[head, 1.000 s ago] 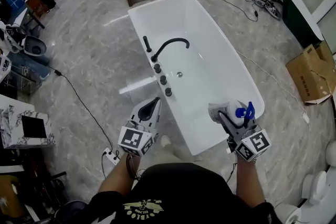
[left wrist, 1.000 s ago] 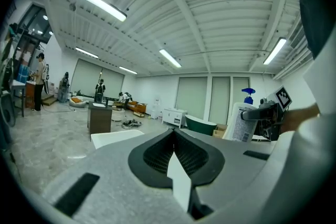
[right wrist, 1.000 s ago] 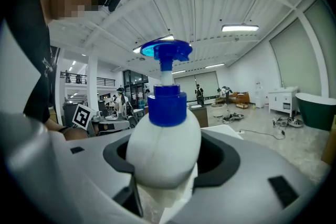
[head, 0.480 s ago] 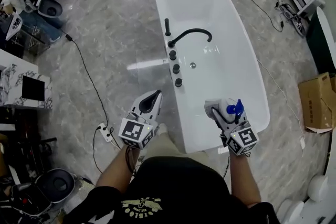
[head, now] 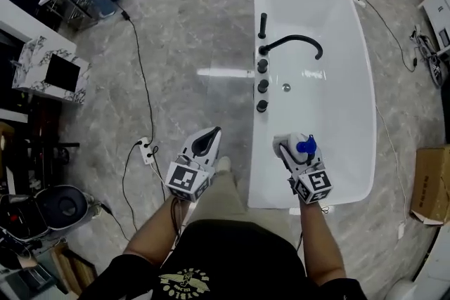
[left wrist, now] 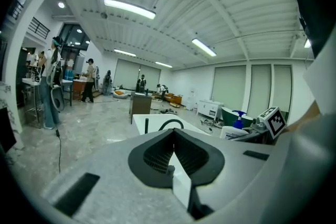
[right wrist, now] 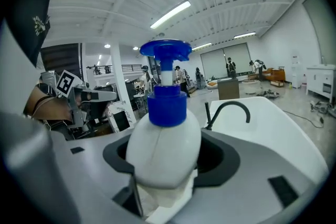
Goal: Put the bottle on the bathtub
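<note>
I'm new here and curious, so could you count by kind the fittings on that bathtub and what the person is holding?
Bathtub: 1
Black curved spout: 1
Black round knobs: 3
Black upright rod: 1
White bottle with blue pump: 1
Tongs, left shut and empty, right clamped on the bottle: 2
Total: 9

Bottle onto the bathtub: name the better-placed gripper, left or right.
Right. The right gripper clamps the bottle above the bathtub's near end; the left gripper is shut, empty, over the floor.
</note>
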A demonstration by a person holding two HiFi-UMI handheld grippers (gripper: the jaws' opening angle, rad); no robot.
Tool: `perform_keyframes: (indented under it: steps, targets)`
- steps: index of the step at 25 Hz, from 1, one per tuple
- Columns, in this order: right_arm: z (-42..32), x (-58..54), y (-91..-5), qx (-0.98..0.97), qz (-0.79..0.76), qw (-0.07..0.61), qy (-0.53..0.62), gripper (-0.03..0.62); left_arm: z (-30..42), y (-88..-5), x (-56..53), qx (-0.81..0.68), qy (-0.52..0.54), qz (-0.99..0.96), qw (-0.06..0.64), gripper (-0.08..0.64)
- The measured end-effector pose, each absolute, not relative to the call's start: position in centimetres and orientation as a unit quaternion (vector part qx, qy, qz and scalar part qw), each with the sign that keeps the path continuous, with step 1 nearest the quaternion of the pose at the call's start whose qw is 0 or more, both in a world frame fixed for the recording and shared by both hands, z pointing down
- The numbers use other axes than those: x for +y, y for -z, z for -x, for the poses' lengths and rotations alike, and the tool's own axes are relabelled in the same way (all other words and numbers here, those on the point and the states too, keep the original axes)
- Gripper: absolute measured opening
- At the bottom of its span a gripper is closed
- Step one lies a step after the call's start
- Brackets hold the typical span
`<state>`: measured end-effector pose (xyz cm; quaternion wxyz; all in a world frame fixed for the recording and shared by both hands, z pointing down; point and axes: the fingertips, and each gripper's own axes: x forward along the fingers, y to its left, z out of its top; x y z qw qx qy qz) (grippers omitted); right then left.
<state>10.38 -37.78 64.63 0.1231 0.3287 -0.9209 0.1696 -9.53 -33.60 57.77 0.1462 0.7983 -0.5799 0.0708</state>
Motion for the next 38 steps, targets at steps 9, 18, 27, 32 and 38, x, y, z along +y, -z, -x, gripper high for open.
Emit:
perform_keyframes:
  steps: [9, 18, 27, 32, 38]
  targets:
    - [-6.6, -38.7, -73.0, -0.918, -0.33, 0.133, -0.177, 0.262, 11.7, -64.0, -34.7, -0.592, -0.092, -0.789, 0.137, 0.009]
    - [-4.8, -41.5, -81.6, -0.902, -0.356, 0.165, -0.178, 0.262, 12.5, -66.8, -37.4, -0.587, -0.11, -0.79, 0.14, 0.009]
    - [-2.1, -43.2, -87.1, -0.903, -0.351, 0.182, -0.167, 0.262, 12.9, -68.7, -39.0, -0.578, -0.117, -0.795, 0.142, 0.009]
    - [-1.2, -42.6, -89.1, -0.904, -0.341, 0.201, -0.162, 0.262, 12.3, -68.8, -37.8, -0.556, -0.142, -0.807, 0.142, 0.009]
    - [-0.9, -41.4, -90.3, -0.906, -0.321, 0.233, -0.145, 0.264, 13.7, -67.7, -36.0, -0.55, -0.166, -0.807, 0.138, 0.009]
